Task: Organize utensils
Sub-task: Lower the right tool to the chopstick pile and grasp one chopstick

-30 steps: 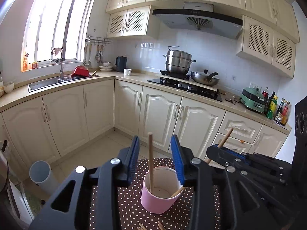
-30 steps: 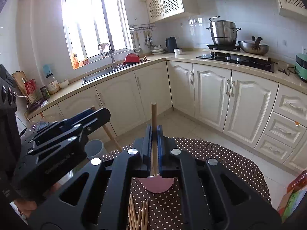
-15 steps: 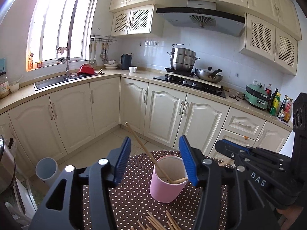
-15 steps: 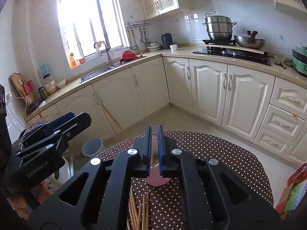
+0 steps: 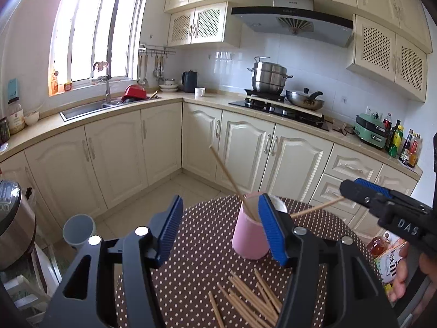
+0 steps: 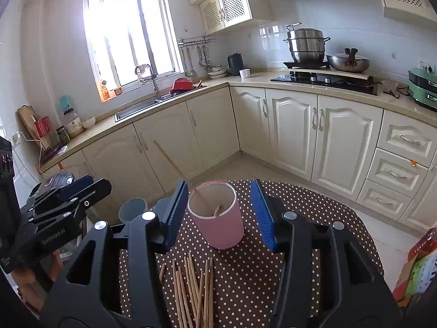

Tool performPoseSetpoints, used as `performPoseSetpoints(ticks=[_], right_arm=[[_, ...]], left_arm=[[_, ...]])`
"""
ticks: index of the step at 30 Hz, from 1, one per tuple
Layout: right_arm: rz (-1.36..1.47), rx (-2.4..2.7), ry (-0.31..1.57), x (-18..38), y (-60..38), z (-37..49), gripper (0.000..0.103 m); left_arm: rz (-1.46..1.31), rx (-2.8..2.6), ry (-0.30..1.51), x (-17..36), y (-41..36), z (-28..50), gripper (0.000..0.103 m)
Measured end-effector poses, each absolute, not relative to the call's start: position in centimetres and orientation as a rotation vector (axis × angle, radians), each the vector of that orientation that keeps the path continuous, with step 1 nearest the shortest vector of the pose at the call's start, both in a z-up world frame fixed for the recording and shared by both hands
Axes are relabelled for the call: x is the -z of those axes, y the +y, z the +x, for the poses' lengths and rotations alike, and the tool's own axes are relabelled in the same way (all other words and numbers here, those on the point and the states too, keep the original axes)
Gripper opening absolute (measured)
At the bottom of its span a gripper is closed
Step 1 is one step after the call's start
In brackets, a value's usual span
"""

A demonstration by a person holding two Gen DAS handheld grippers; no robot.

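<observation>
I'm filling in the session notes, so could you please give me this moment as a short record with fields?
surface: round dotted table
cup: pink cup, upright on the table
in cup: two chopsticks; one leans left, one leans right
loose chopsticks: pile lying flat, nearer the camera than the cup
left tool: open, holding nothing
right tool: jaws just opened, nothing gripped, cup ahead between the jaws

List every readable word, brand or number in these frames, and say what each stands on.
"DAS": on the right gripper.
"GenRobot.AI": on the left gripper.
Large printed characters on the carton: not legible.
Range hood badge, jar and bottle labels: too small to read.
</observation>
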State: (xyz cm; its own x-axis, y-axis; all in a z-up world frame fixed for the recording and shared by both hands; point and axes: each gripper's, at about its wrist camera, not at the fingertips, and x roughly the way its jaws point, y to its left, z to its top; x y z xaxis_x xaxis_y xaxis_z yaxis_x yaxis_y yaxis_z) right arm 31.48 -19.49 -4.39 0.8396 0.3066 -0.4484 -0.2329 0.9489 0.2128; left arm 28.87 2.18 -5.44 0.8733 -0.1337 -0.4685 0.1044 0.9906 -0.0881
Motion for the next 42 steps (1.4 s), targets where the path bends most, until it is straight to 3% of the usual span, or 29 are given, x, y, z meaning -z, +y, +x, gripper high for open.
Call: performPoseSetpoints(ticks=[21,24,26,28,37,42], right_arm=[[0.047,-0.33,0.784,15.6,-17.4,28.7,0.047],[0.029,-0.346,0.847,17.2,-16.8,29.3,0.034],[0.016,-0.345,0.875,18.1,-16.8,29.5,0.034],[0.015,-0.354,0.903,18.8,-16.6,29.9,0.034],[-0.015,-0.356,0.969,21.0,-15.8,31.6,0.03],[-0.027,-0.374,0.983,20.9,-15.0,32.2,0.027]], left_arm=[[-0.037,0.11,0.942,20.5,2.9,26.4,0.057],[-0.02,0.101,0.969,21.9,2.7,26.2,0.057],[-0.022,0.108,0.985,22.4,2.8,26.2,0.057],[-0.018,0.108,0.992,22.7,2.6,26.2,0.047],[-0.001,0.092,0.998,23.1,1.8,27.3,0.025],[0.008,0.089,0.995,23.1,1.7,28.1,0.018]])
